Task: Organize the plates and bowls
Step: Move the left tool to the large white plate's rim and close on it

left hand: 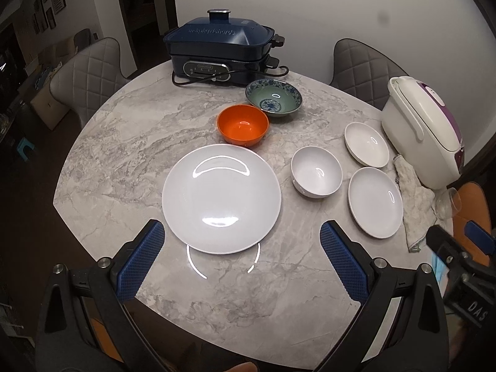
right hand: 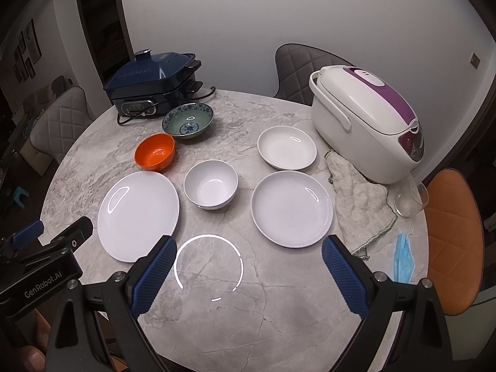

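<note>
The left hand-held gripper [left hand: 241, 260] is spread wide and holds nothing. It hangs over the near edge of the round grey marble surface [left hand: 124, 142], just in front of the big flat white plate [left hand: 221, 198]. The right hand-held gripper [right hand: 248, 266] is spread wide too, with nothing in it, near the wide white dish [right hand: 291, 207]. A small white bowl [right hand: 210, 187] sits between the plate and the dish. Behind them are a smaller white dish [right hand: 286, 147], an orange plastic bowl [right hand: 154, 152] and a green bowl with blue patterns [right hand: 188, 121].
</note>
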The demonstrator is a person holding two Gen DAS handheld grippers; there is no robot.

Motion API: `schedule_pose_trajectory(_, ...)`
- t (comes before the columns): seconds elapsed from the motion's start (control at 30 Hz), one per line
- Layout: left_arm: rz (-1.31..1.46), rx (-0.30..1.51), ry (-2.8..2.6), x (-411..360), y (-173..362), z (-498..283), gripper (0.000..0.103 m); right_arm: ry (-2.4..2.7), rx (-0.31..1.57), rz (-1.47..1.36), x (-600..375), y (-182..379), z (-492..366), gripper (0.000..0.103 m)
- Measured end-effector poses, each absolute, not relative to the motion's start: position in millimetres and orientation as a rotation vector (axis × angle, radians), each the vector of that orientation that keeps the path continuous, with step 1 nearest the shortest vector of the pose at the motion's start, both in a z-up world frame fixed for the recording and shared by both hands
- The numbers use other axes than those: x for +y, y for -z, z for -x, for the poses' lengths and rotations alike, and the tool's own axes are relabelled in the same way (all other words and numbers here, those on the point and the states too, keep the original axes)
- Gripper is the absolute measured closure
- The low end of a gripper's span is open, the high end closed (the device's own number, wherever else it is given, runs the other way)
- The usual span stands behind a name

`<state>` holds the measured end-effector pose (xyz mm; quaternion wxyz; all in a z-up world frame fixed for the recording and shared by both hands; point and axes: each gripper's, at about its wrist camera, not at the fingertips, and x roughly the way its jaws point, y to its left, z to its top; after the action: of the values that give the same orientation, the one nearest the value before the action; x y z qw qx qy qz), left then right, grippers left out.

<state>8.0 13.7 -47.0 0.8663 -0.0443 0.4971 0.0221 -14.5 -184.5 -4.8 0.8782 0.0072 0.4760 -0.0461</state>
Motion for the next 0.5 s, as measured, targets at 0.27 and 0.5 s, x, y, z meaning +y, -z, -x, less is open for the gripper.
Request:
schedule_pose_trajectory(0.27,0.371,1.018,0.029,114,86,-49,0.002,-0.097,0.901,-0.276,-211,8,-22,0.006)
schedule_pose_trajectory(0.5,0.419,1.21,0.335,173,132,-181,0.002,-0.159,0.934,-0.25,-190,30,-101,0.003)
